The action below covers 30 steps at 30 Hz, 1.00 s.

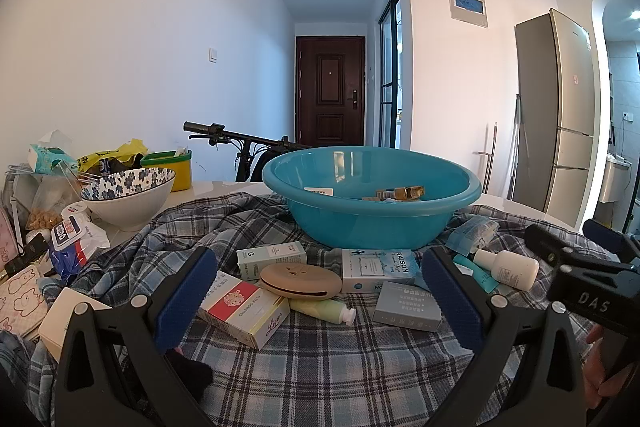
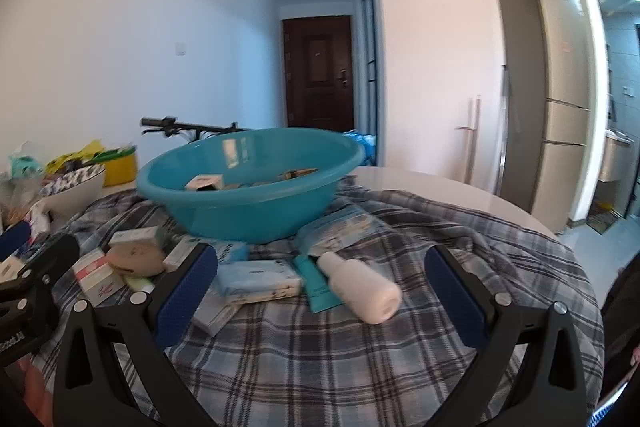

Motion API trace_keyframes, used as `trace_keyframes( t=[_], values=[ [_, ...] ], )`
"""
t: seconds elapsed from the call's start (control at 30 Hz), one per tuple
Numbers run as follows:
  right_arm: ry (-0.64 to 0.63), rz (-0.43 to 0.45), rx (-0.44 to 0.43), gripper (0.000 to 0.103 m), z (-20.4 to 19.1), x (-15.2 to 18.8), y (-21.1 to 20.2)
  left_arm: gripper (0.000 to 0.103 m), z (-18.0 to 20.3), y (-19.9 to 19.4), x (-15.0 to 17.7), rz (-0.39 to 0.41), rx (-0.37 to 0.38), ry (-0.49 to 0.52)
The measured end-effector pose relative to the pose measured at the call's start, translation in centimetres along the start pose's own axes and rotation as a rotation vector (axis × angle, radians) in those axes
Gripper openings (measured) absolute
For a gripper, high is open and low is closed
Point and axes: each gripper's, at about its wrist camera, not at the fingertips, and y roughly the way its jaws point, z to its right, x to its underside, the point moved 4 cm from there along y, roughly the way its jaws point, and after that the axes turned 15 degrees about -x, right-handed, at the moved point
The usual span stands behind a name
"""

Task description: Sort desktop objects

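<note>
A teal basin (image 1: 360,223) (image 2: 248,215) stands at the back of the plaid cloth (image 1: 320,367) with a few small boxes inside. In front of it lie a red-and-white box (image 1: 244,311), a tan round case (image 1: 300,281), a RAISON box (image 1: 380,269), a grey box (image 1: 406,307) and a pale green tube (image 1: 320,309). My left gripper (image 1: 319,263) hangs open over these, holding nothing. My right gripper (image 2: 320,259) is open beside it on the right, above a lying white bottle (image 2: 360,285), a teal tube (image 2: 316,287) and a blue tissue pack (image 2: 260,277).
A flowered bowl (image 1: 128,195), a yellow container (image 1: 176,167) and snack packets crowd the table's left side. A bicycle handlebar (image 1: 224,137) stands behind the table, a fridge (image 1: 556,115) at the right. The round table's edge (image 2: 500,199) curves past the cloth.
</note>
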Motion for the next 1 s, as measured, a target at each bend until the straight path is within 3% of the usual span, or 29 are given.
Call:
trace_keyframes(
  t=[0.13, 1.0],
  values=[
    [-0.008, -0.009, -0.044, 0.103, -0.29, -0.04, 0.26, 0.103, 0.01, 0.0, 0.01, 0.0, -0.001, 0.0],
    [-0.031, 0.02, -0.008, 0.103, -0.69, -0.06, -0.14, 0.103, -0.17, 0.01, 0.01, 0.0, -0.017, -0.004]
  ],
)
